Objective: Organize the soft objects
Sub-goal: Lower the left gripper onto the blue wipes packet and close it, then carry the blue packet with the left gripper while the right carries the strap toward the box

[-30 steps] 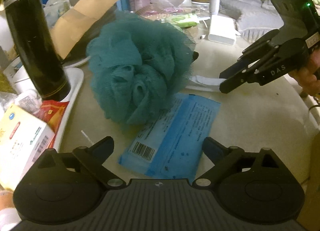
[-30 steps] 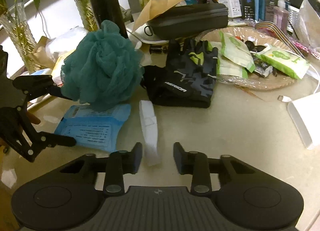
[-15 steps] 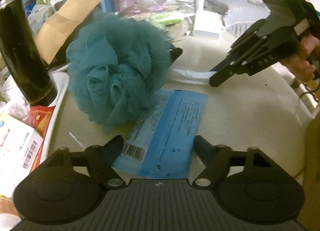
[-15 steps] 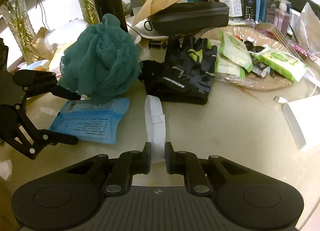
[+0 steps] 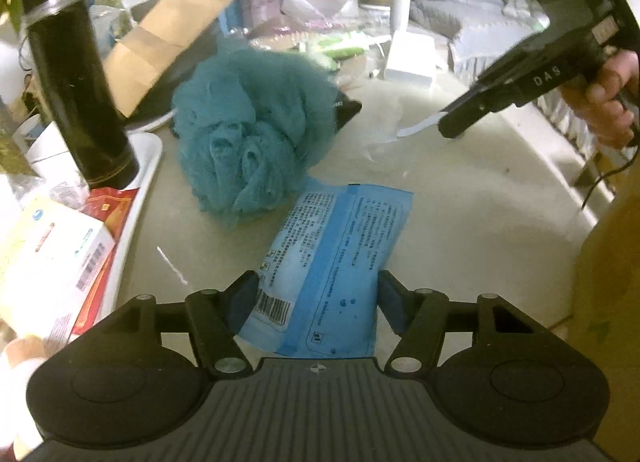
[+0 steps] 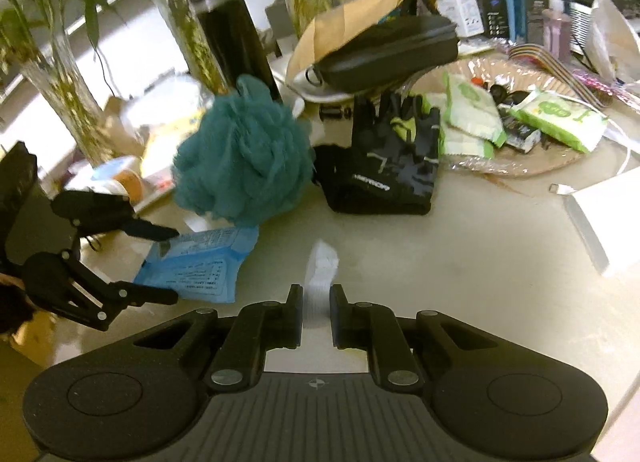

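Right wrist view: right tool (image 6: pixel 316 316) is clamping a limp white strap (image 6: pixel 320 274) at lower centre; left tool (image 5: pixel 314 298) is straddling, jaws apart, the soft blue wipes pack (image 5: pixel 336 258).

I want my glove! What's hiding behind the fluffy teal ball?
Behind the teal mesh ball lies a black cycling glove, plain in the right view. From the left view only its tip shows; the rest is covered.

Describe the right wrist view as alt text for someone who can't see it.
The right gripper pinches a white strap above a cluttered table. Behind it sit a teal bath pouf and black gloves; the open left gripper straddles a blue packet.
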`<action>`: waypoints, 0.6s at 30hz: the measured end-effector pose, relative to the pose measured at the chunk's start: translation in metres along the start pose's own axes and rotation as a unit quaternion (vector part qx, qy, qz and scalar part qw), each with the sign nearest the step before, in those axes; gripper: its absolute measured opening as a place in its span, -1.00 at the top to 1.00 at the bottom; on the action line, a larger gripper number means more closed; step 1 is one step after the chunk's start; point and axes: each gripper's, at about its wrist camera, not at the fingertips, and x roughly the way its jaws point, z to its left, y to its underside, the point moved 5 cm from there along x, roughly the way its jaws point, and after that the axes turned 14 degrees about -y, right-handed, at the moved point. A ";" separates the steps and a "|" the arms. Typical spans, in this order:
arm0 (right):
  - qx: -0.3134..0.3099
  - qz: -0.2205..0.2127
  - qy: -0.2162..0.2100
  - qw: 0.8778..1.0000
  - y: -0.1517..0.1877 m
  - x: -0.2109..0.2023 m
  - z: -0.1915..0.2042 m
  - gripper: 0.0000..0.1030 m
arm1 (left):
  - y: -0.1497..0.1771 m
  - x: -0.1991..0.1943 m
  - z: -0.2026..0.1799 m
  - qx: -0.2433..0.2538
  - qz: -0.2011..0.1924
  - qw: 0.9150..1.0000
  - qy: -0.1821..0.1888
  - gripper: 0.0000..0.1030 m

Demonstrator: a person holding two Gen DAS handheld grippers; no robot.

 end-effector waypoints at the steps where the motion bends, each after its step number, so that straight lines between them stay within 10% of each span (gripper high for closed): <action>1: 0.003 -0.006 -0.003 1.000 0.000 -0.006 0.002 0.69 | -0.001 -0.006 0.001 -0.004 -0.004 1.000 0.001 -0.21; 18: 0.012 -0.076 -0.031 0.997 -0.004 -0.117 0.075 0.69 | -0.031 -0.150 -0.016 -0.081 -0.064 0.994 -0.036 -0.21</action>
